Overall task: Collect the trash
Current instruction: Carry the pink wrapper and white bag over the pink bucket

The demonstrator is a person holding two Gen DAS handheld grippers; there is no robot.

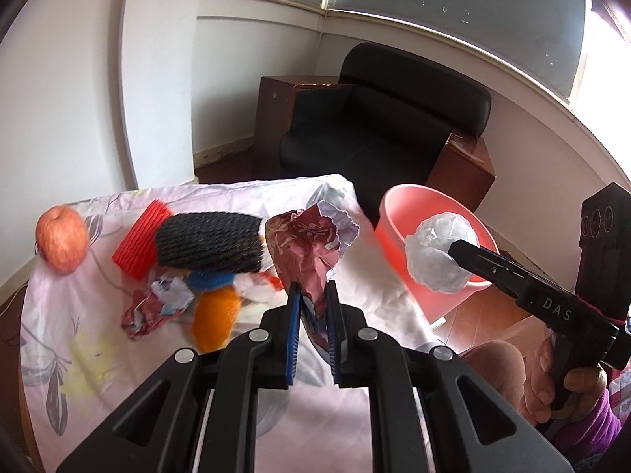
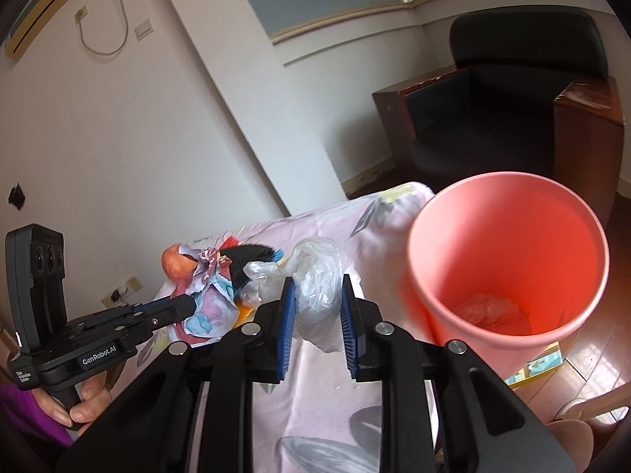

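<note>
Low in the centre of the left wrist view, the left gripper [image 1: 311,295] has its blue-padded fingers [image 1: 294,315] nearly closed, pinching a crumpled maroon-and-white paper wrapper [image 1: 311,236] held up above the pink floral cloth on the bench [image 1: 355,414]. At the right of that frame, the right gripper [image 1: 453,246] clamps a crumpled ball of clear plastic bag [image 1: 439,252] in front of the coral-pink plastic bin [image 1: 394,220], which stands just beside the bench's right edge. The right wrist view shows the fingers [image 2: 286,303] partly closed around the plastic, left of the bin's open mouth [image 2: 508,260]. Behind, on the cloth, lie a red apple [image 1: 61,238], red foam netting [image 1: 140,236], a black ribbed roll [image 1: 209,240] and another crumpled wrapper [image 1: 155,307].
</note>
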